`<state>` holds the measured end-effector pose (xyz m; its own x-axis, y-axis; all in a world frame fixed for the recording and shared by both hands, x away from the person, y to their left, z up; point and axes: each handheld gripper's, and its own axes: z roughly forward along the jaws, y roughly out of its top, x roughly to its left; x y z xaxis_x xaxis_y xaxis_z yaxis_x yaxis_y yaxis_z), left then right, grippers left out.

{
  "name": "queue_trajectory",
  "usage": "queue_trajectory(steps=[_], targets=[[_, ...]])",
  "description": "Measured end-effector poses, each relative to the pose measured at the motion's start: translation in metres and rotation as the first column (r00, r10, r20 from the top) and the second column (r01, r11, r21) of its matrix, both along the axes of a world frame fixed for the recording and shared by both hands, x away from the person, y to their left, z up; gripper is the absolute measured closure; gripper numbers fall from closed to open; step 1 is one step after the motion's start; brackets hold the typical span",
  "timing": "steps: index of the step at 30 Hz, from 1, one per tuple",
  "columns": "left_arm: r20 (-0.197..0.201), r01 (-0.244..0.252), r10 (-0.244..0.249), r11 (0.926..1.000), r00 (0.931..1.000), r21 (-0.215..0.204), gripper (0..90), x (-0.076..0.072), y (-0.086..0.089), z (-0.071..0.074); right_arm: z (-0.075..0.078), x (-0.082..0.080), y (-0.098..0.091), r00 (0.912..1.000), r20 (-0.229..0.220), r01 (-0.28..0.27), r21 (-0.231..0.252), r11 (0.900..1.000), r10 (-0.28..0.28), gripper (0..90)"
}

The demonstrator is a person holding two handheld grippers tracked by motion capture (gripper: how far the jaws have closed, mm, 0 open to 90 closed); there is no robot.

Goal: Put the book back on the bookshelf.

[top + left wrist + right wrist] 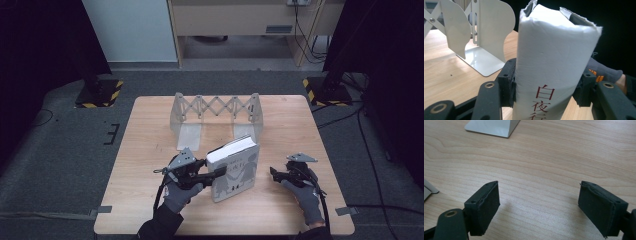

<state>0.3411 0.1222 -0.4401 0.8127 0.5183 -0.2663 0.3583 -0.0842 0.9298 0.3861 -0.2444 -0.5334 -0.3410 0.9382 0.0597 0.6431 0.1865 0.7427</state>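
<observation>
**Left claw holds the book**

The left claw (546, 92) squeezes a white book (554, 57) by its spine, right between its pads. The book leans up off the table (150, 200). Past the claw stands a metal book rack (216, 116). The right claw (547, 207) is wide apart, holding nothing, beside the book.

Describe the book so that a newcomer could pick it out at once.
On the wooden table, in front of the white accordion bookend rack, the left gripper clamps a thick book. Its pale grey cover with dark figures and red characters on the spine sets it apart.
</observation>
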Motion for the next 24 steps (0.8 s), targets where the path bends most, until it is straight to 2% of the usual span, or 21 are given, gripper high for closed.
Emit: queue_trajectory(steps=[2, 4, 7, 11, 20, 24], targets=[[0.016, 0.000, 0.000, 0.9999, 0.9999, 0.012, 46.4, 0.000, 0.000, 0.000, -0.001, 0.000, -0.001, 1.0000, -0.006, 0.005, -0.003, 1.0000, -0.005, 17.1], [0.012, 0.004, -0.004, 0.9999, 0.9999, 0.014, 46.7, 0.000, 0.000, 0.000, -0.002, 0.001, -0.002, 0.9999, -0.015, 0.006, -0.011, 0.9999, -0.006, 16.9], [-0.001, 0.005, -0.005, 0.9997, 1.0000, 0.024, 46.5, 0.000, -0.001, 0.003, -0.004, 0.000, -0.003, 0.9998, 0.002, 0.019, -0.009, 0.9998, -0.019, 17.2], [-0.013, 0.004, -0.004, 0.9995, 0.9999, 0.031, 46.1, 0.001, -0.002, 0.004, -0.004, -0.001, -0.006, 0.9996, 0.000, 0.028, -0.014, 0.9995, -0.028, 15.9], [-0.004, 0.008, -0.008, 0.9992, 1.0000, 0.040, 45.4, 0.003, -0.006, 0.010, -0.005, 0.000, -0.003, 1.0000, -0.008, -0.005, -0.062, 0.9981, 0.005, 10.2], [0.001, 0.004, -0.004, 0.9992, 1.0000, 0.039, 44.6, 0.005, -0.010, 0.014, -0.005, 0.000, -0.002, 0.9998, -0.021, -0.006, -0.067, 0.9977, 0.005, 5.9]])
